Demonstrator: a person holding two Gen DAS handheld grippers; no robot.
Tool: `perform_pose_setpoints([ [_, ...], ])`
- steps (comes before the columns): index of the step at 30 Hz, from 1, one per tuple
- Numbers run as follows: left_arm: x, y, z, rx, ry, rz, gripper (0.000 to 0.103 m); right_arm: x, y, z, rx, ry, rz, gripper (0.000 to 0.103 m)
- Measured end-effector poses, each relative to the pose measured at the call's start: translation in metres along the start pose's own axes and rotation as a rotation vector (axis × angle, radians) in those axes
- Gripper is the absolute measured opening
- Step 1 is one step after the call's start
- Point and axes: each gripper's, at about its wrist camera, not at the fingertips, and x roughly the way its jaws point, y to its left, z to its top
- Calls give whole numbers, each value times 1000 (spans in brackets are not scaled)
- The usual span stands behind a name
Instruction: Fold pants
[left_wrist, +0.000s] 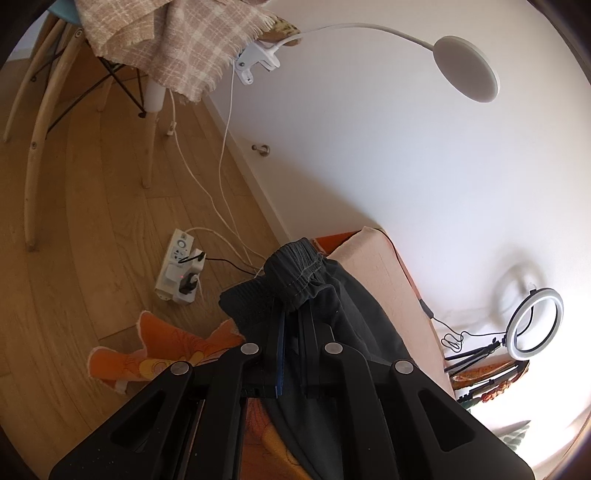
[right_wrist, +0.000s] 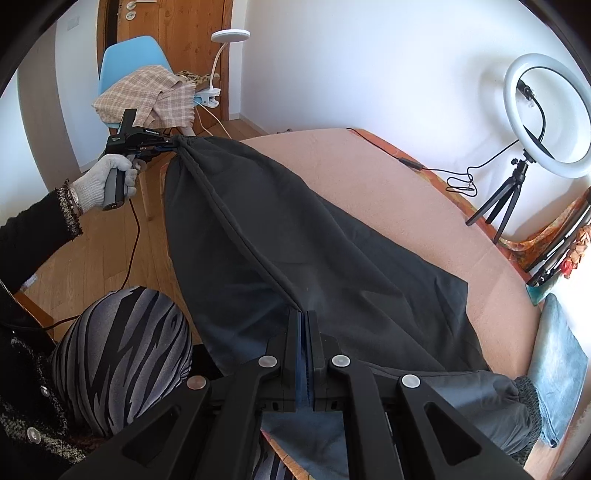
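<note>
I see the left gripper (left_wrist: 291, 332) clamped on the pants (right_wrist: 295, 236) waistband, the right gripper (right_wrist: 303, 332) clamped on their seam edge. Pants stretch over the peach table (right_wrist: 369, 173), left part hanging off. Ring light (right_wrist: 546, 114) far right, wood floor (left_wrist: 92, 221) left.

home room | wood floor (left_wrist: 92, 221) | wooden door (right_wrist: 177, 33) | blue chair (right_wrist: 129, 55) | ring light (right_wrist: 546, 114)

pants (right_wrist: 332, 266) on table (right_wrist: 369, 173), ring light (right_wrist: 546, 114) behind
</note>
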Motion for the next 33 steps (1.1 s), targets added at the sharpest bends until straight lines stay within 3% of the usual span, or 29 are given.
perform_pose_setpoints([
  [2, 7, 6, 0, -8, 57, 9, 4, 4, 0, -9, 10, 18, 14, 0],
  [6, 7, 7, 0, -1, 82, 30, 7, 17, -2, -24, 32, 54, 42, 0],
  [8, 1, 5, 2, -2, 91, 82, 18, 19, -4, -30, 43, 59, 57, 0],
  [14, -35, 4, 7, 3, 34, 143, 19, 12, -8, -41, 77, 42, 109, 3],
  [16, -45, -9, 7, 32, 28, 119, 19, 7, -11, -43, 109, 18, 108, 3],
  [19, -53, -39, 1, 106, 40, 76, 19, -9, -19, -48, 203, -51, 115, 38],
  [24, -44, -104, -22, 247, 135, -54, 19, -38, -37, -66, 367, -149, 61, 38],
  [26, -36, -132, -35, 295, 190, -113, 20, -47, -50, -79, 459, -177, 34, 47],
  [29, -24, -172, -58, 354, 277, -205, 30, -58, -74, -104, 594, -188, -28, 49],
  [33, -5, -222, -100, 430, 408, -310, 35, -75, -102, -134, 728, -182, -137, 50],
])
